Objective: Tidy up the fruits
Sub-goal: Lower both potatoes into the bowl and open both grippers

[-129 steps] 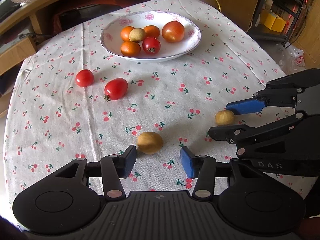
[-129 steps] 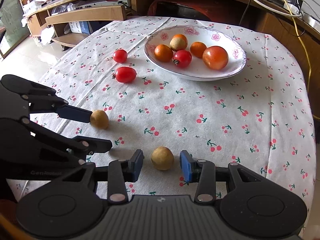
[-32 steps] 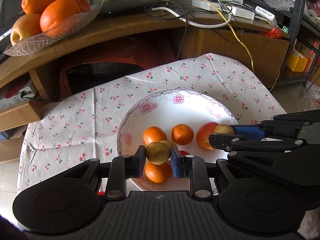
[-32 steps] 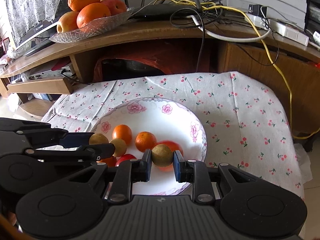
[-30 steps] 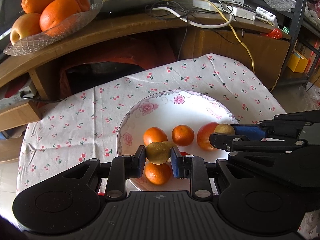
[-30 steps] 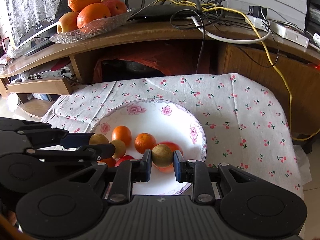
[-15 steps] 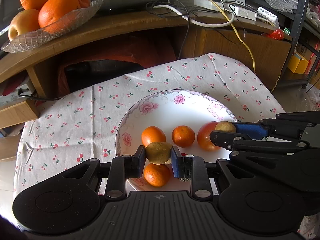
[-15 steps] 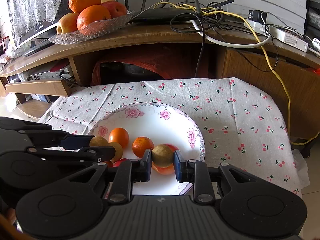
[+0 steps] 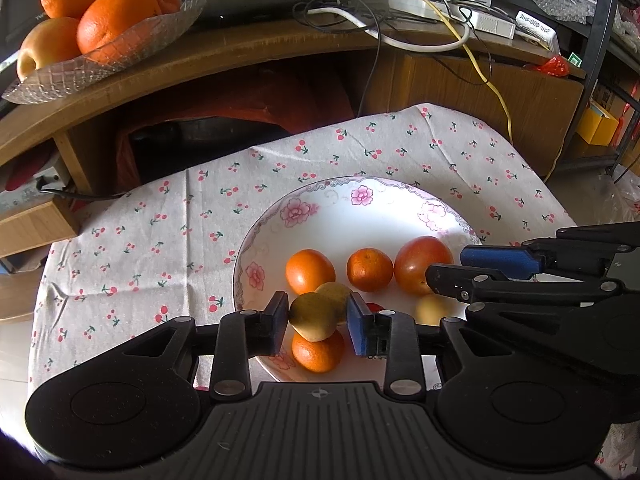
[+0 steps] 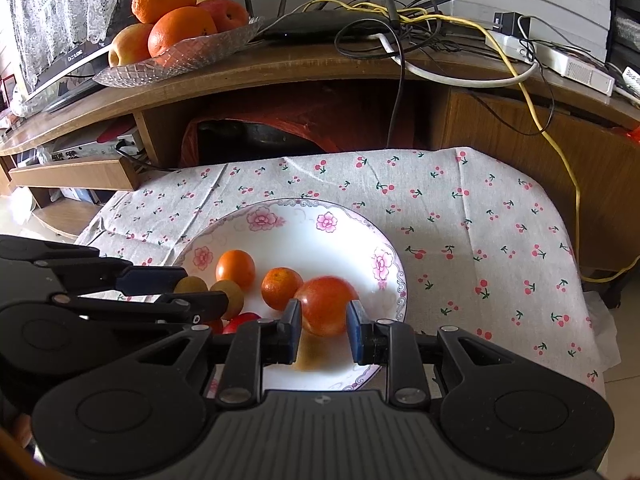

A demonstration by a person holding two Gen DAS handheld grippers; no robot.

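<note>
surface [image 9: 132, 240] covered by cherry-print cloth | floral plate [image 9: 332, 216] set on it, holding oranges and a tomato [image 10: 326, 306] | left claw [image 9: 318, 322] part-spread, brown fruit [image 9: 313, 316] seen between pads above plate | right claw [image 10: 324, 332] spread, empty, tomato seen beyond | no writing legible

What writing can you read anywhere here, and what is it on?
"386-888-36F", roughly: dark print on the white label at the right end of the wooden shelf; the characters are blurred, so this is uncertain.
Pale lettering on the black television bezel: too small to read.
Nothing else is legible.
</note>
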